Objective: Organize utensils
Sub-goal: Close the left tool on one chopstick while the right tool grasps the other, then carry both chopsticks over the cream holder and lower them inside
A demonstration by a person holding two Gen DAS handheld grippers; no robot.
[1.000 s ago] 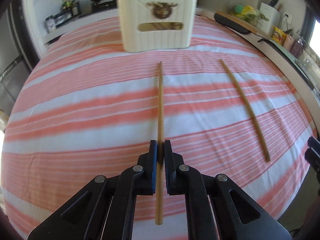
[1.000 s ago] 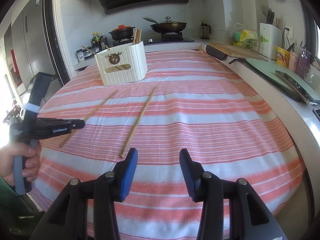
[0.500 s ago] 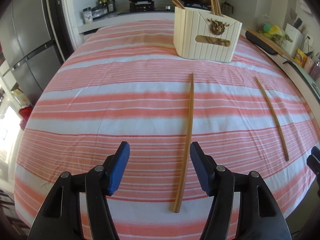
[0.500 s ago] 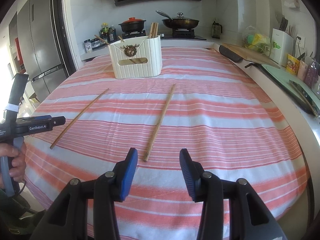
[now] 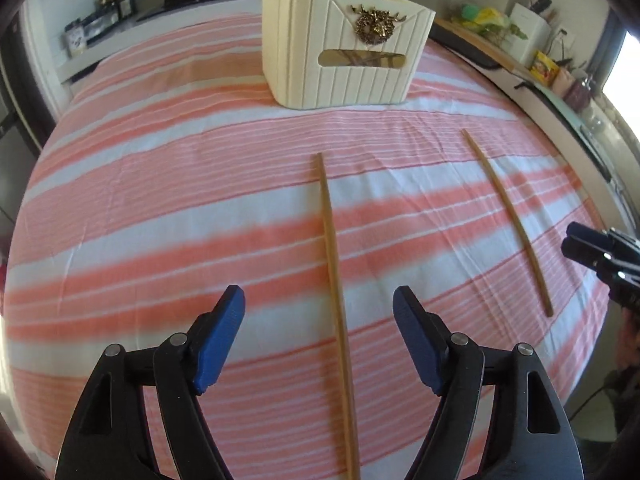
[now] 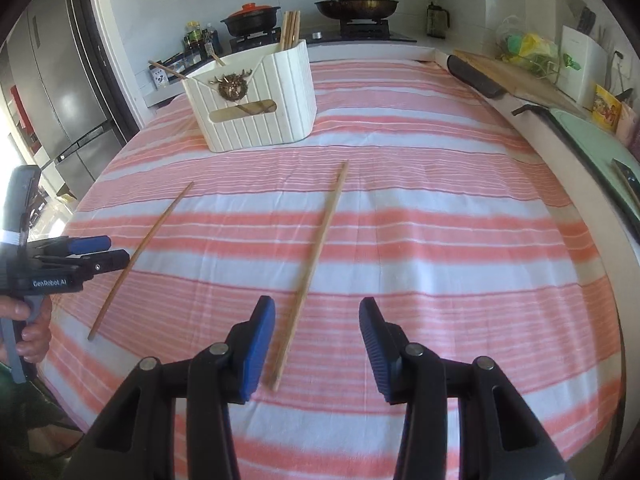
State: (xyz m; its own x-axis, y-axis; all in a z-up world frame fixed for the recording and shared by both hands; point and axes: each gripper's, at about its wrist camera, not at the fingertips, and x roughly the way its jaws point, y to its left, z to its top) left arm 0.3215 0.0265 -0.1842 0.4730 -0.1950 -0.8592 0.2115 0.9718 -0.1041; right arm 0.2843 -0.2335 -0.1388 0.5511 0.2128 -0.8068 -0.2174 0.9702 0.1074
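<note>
Two wooden chopsticks lie on the striped cloth in front of a cream utensil holder [image 5: 344, 52] [image 6: 256, 108] that has several chopsticks standing in it. The left chopstick [image 5: 332, 240] [image 6: 140, 260] runs lengthwise between the fingers of my left gripper [image 5: 318, 296] [image 6: 119, 249]. That gripper's jaws are opening, and the pads are clear of the stick. The right chopstick [image 6: 316, 248] [image 5: 508, 220] has its near end between the fingers of my right gripper [image 6: 317, 305] [image 5: 569, 237], close to the left pad. This gripper is open and touches nothing.
A stove with a red-lidded pot [image 6: 250, 18] and a pan [image 6: 356, 4] stands behind the table. A fridge [image 6: 52, 92] is at the left. A cutting board [image 6: 516, 76] and packets line the counter along the table's right edge. A person's hand [image 6: 30, 332] holds the left gripper.
The left gripper was shut on the left chopstick; it has opened and the stick lies free on the cloth. The right gripper has moved up to the right chopstick's near end.
</note>
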